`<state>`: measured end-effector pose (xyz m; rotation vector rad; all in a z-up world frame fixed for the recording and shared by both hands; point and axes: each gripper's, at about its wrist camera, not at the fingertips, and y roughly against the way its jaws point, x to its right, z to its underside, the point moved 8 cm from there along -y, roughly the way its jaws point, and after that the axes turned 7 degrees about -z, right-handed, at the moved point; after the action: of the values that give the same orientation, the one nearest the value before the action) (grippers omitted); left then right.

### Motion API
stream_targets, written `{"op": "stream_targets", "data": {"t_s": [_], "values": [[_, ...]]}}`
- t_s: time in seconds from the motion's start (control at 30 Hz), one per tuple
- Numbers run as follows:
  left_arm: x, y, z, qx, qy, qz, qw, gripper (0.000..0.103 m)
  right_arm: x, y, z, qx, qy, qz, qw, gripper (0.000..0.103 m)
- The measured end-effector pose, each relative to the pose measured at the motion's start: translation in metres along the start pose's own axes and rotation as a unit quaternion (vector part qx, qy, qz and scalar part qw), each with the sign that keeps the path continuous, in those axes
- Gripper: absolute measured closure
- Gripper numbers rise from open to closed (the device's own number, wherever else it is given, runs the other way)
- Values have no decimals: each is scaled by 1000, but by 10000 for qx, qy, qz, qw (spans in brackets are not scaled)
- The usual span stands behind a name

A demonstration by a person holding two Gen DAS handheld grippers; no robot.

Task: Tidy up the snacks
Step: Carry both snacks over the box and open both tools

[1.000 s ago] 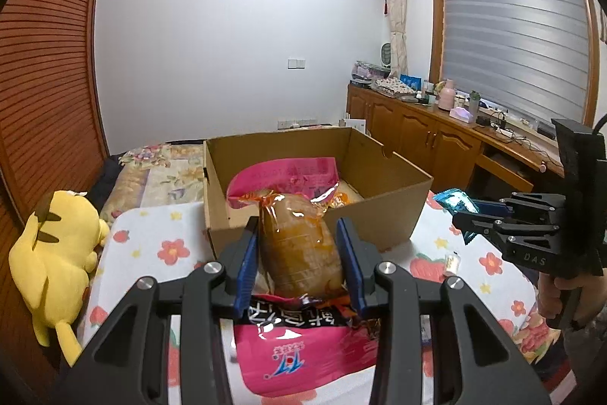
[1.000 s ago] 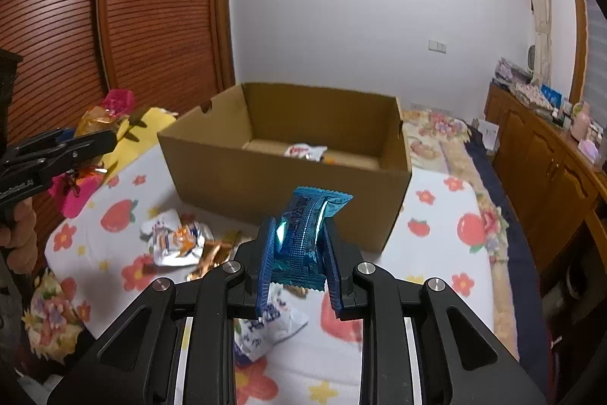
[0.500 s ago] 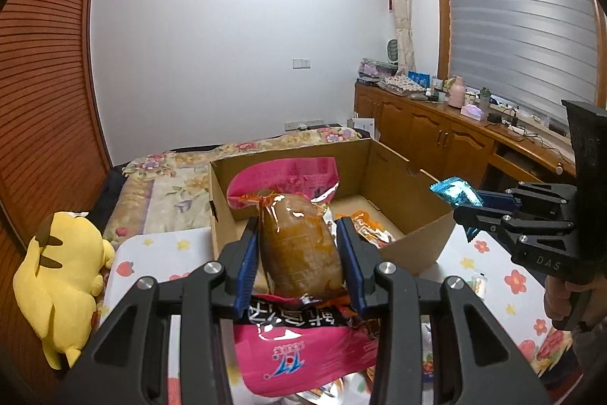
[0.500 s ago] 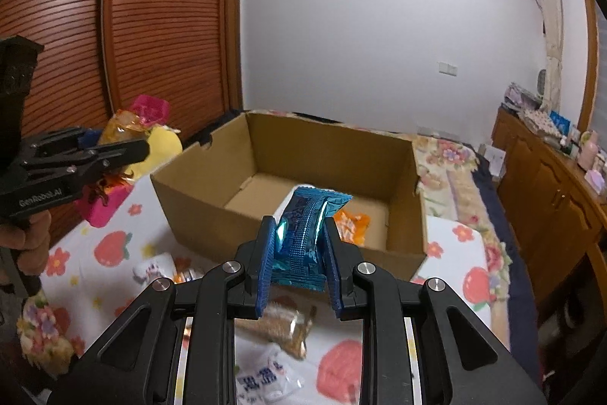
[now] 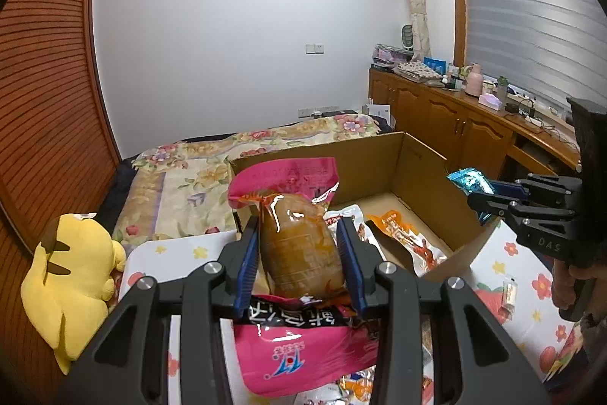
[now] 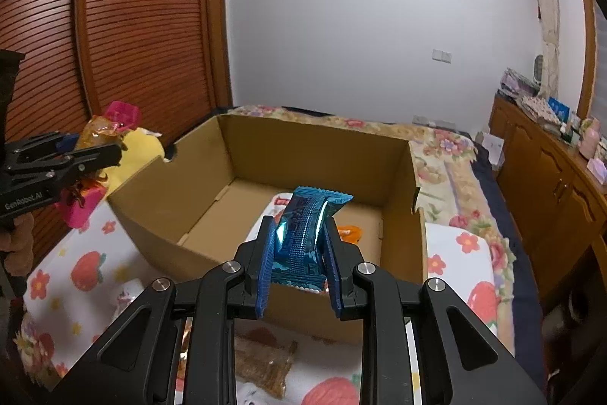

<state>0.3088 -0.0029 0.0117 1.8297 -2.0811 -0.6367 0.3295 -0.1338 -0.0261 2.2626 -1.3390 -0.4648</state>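
An open cardboard box (image 5: 421, 158) (image 6: 288, 147) stands on a strawberry-print cloth and holds an orange packet (image 5: 406, 238) and a white packet (image 6: 277, 207). My left gripper (image 5: 299, 245) is shut on a pink-and-brown snack pouch (image 5: 296, 238), held above the box's near left corner; it shows at the left of the right wrist view (image 6: 102, 154). My right gripper (image 6: 299, 249) is shut on a shiny blue snack packet (image 6: 303, 230), held over the box's near wall; the packet shows at the right of the left wrist view (image 5: 468, 179).
A yellow plush toy (image 5: 72, 276) lies left of the box. Loose snack packets (image 6: 261, 367) lie on the cloth (image 6: 83, 268) in front of the box. A bed with a floral cover (image 5: 197, 173) lies behind it. Wooden cabinets (image 5: 455, 131) line the right wall.
Both grippers have risen and moved forward toward the box with their snacks. The inside of the box has come into view beneath them.
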Motion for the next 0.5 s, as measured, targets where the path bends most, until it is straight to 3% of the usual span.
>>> {"op": "stream_targets", "data": {"t_s": [0.17,0.5], "values": [[-2,-19,-10,-73,262,175,9995,64,11,-18,-8,-48,-179,42,9998,80],[12,-48,-9,-219,220,200,9993,64,19,-50,-4,-213,-343,36,9992,80]]}}
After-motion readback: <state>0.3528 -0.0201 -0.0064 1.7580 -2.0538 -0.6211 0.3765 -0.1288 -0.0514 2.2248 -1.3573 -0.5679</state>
